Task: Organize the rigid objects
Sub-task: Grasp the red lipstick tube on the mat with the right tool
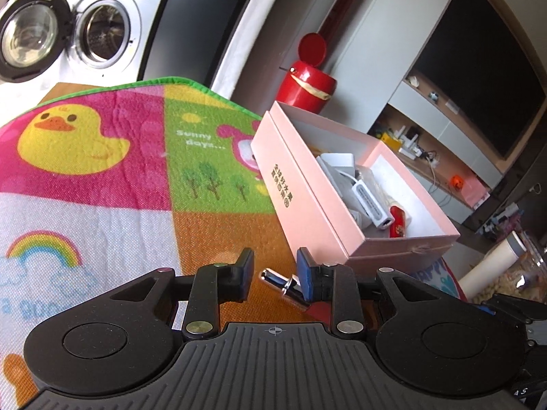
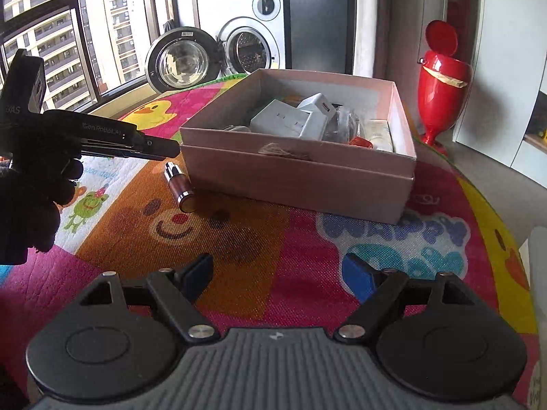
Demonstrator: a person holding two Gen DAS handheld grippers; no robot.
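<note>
A small brown cylinder with silver ends [image 2: 179, 188] lies on the colourful play mat, just left of the pink box [image 2: 307, 184]. In the left wrist view the cylinder [image 1: 282, 282] lies between my open left gripper's fingers [image 1: 275, 275], close to the right pad and partly hidden by it. The pink box [image 1: 307, 212] holds white chargers, an adapter and a small red item. My left gripper also shows from the side in the right wrist view [image 2: 160, 148], above the cylinder. My right gripper [image 2: 278, 275] is open and empty, hovering over the mat in front of the box.
A red swing-lid bin [image 2: 441, 78] stands behind the box at the mat's edge. A washing machine with its door open [image 2: 246, 48] is at the back. A white bottle and a clear jar [image 1: 492, 266] stand at the right of the mat.
</note>
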